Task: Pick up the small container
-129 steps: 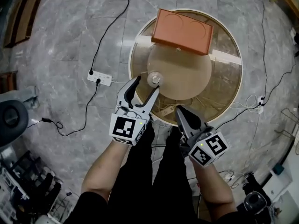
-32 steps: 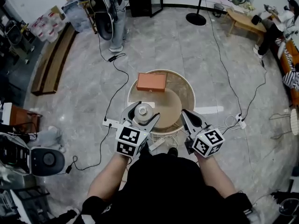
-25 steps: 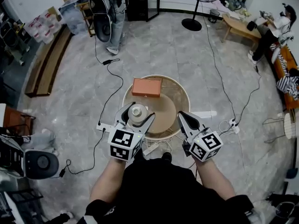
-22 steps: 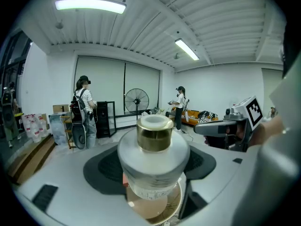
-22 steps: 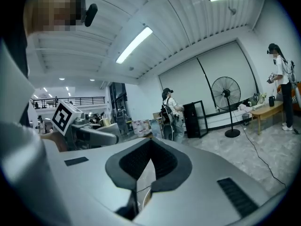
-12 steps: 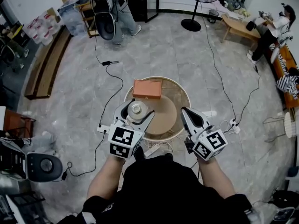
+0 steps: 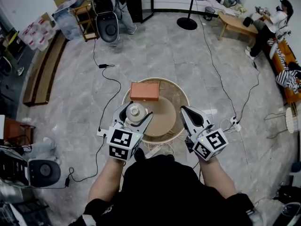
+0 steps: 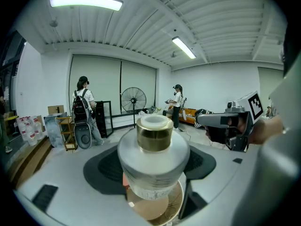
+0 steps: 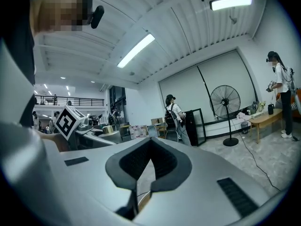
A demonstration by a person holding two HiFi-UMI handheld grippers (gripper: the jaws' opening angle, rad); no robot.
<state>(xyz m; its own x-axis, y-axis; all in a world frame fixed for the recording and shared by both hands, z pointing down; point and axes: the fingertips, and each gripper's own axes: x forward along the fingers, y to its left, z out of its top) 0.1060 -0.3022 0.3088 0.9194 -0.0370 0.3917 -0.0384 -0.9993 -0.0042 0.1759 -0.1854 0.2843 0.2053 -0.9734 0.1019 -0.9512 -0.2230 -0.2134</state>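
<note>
The small container (image 7: 136, 111) is a clear round jar with a gold neck and a white cap. My left gripper (image 7: 134, 115) is shut on its body and holds it upright, high above the round table (image 7: 181, 98). In the left gripper view the container (image 8: 153, 161) fills the space between the dark pads (image 8: 106, 168) of my left gripper (image 8: 153, 168). My right gripper (image 7: 190, 116) hovers to the right of it at about the same height, jaws together and nothing in them. Its jaws (image 9: 149, 147) meet in the right gripper view, where the left gripper's marker cube (image 9: 68, 121) shows at left.
An orange box (image 7: 145, 91) lies on the far side of the table. Cables and a power strip (image 7: 153, 150) run over the grey stone floor around it. A fan stand (image 7: 186, 20), shelves and people are at the far end of the room.
The container, earlier standing on the table between the left jaws, is now held high above it. Over the last second both grippers have hardly moved; the view has drifted slightly.
</note>
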